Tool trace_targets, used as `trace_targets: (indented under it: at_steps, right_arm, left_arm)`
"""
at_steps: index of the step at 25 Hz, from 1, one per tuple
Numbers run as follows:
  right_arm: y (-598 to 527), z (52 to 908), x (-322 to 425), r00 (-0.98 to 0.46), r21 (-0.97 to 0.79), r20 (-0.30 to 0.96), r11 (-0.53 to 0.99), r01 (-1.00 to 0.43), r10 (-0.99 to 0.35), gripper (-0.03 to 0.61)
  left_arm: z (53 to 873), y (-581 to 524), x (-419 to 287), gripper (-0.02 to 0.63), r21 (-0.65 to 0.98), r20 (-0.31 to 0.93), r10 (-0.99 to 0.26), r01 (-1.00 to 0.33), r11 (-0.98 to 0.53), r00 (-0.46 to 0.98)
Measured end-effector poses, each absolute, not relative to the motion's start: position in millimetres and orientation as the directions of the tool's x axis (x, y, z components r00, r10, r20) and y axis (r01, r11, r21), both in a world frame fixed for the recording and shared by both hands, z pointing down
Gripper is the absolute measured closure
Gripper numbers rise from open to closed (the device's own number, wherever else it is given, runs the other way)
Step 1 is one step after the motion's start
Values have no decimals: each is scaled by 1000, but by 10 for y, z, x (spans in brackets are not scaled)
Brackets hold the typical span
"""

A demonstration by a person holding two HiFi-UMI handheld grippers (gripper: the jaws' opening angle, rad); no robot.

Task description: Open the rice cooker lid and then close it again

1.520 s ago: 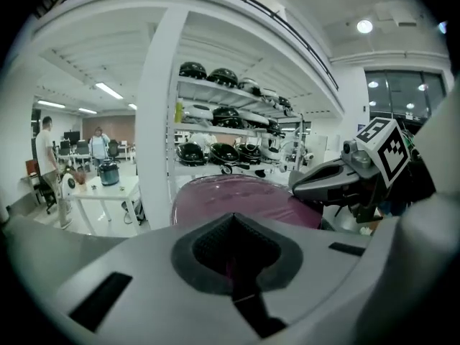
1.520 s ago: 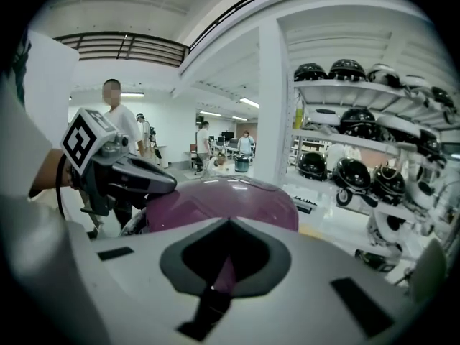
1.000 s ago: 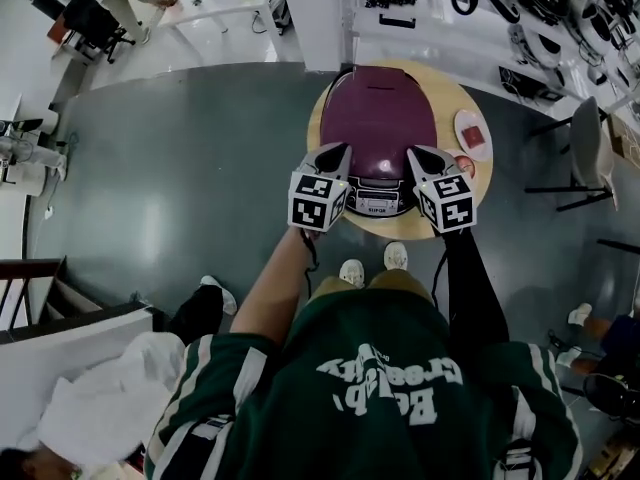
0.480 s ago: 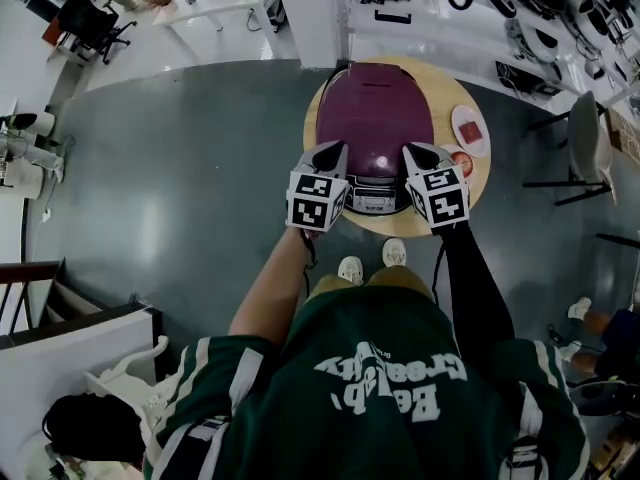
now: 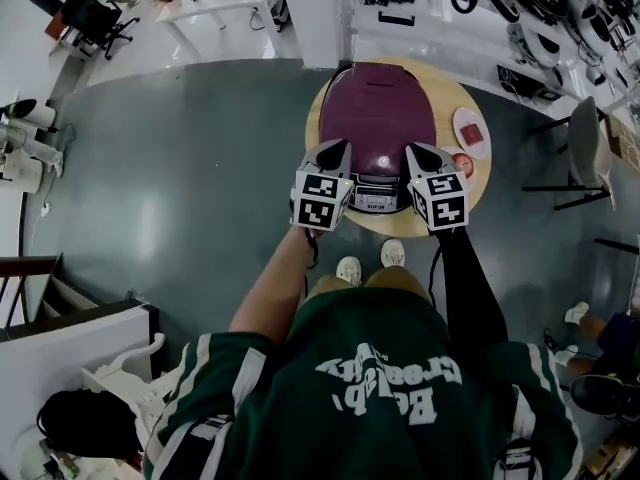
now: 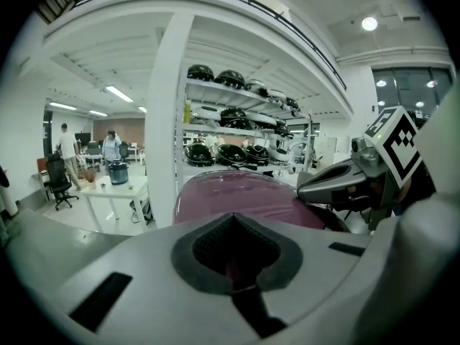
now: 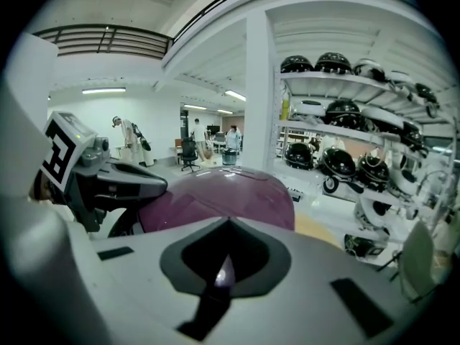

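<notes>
The rice cooker (image 5: 377,118) has a glossy maroon lid, which lies down flat; it stands on a small round wooden table (image 5: 472,183). My left gripper (image 5: 335,154) is at the cooker's front left corner, jaws shut with nothing between them. My right gripper (image 5: 416,156) mirrors it at the front right corner, also shut and empty. The cooker's control panel (image 5: 377,203) shows between the two marker cubes. The left gripper view looks over the lid (image 6: 237,192) with the right gripper (image 6: 338,182) alongside. The right gripper view shows the lid (image 7: 215,196) and the left gripper (image 7: 122,182).
A small white plate (image 5: 472,131) with something red sits on the table's right side. A chair (image 5: 585,153) stands to the right. Shelves of dark helmets (image 7: 338,121) and a white pillar (image 6: 169,121) rise behind the table. Grey floor (image 5: 180,188) spreads to the left.
Both grippers stay at the cooker's front corners and the lid stays down. Only the head view shifts slightly.
</notes>
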State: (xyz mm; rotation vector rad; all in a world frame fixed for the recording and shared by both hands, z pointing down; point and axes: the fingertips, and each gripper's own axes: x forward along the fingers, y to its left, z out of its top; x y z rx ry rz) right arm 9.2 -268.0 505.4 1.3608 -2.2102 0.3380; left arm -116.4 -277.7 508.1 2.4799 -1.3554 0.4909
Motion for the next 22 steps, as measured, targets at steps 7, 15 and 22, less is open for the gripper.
trace_targets:
  at_steps: [7,15,22]
  right_arm:
    - [-2607,4954,127,-357,34,471,420,-907,-807,575]
    - [-2578,4350,257,-338,44,293,366,-930,-894,575]
    - [-2485,3895,341,-360,40,189,373,-927,-914,575]
  left_arm:
    - [5072,-2732,-1182,614,31,415,-774,-858,-513,478]
    - [4688,-2657,-1267,614,23,318,-834,-883,-468,450]
    - [4153,-2546,-1222,614,-32,228,-882,-902,-431,413]
